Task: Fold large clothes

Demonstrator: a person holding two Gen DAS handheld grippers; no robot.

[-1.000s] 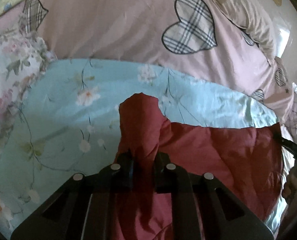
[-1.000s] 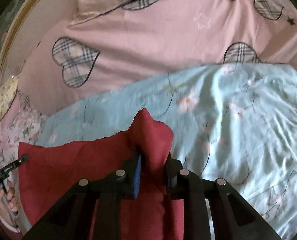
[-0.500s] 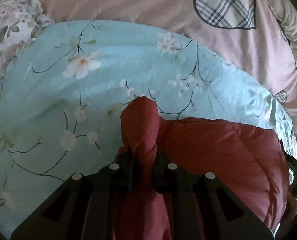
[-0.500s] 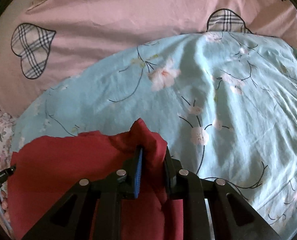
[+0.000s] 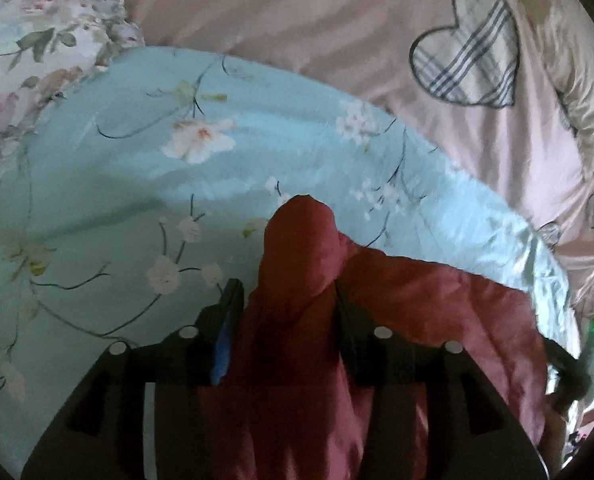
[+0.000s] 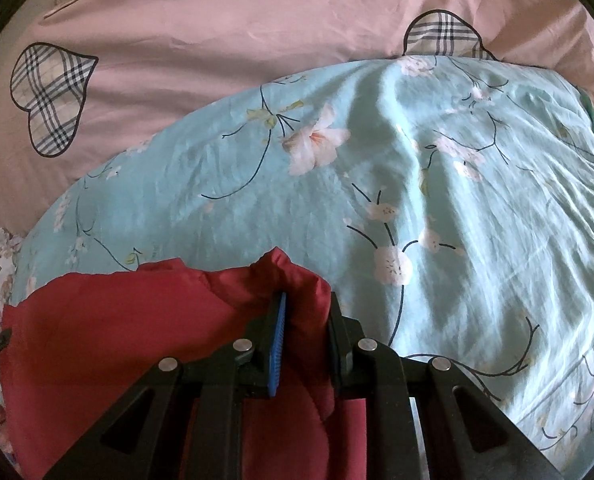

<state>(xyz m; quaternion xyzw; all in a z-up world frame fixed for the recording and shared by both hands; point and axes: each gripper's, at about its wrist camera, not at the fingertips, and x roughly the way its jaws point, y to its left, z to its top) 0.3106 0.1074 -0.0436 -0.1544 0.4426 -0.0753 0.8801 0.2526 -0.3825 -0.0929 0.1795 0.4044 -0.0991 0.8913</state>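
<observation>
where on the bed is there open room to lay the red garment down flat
Open room: the light blue floral cover ahead of both grippers, bordered by the pink heart-print sheet beyond. Crowded: the near edge, where the red garment bunches in the left gripper and right gripper, and the rose-print bedding at far left.

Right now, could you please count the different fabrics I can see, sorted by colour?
Red: 1, the red garment, between both tongs.
Light blue with flowers: 1, the blue sheet.
Pink with plaid hearts: 1, the pink cover.
White with roses: 1, the rose-print fabric.
Total: 4
</observation>
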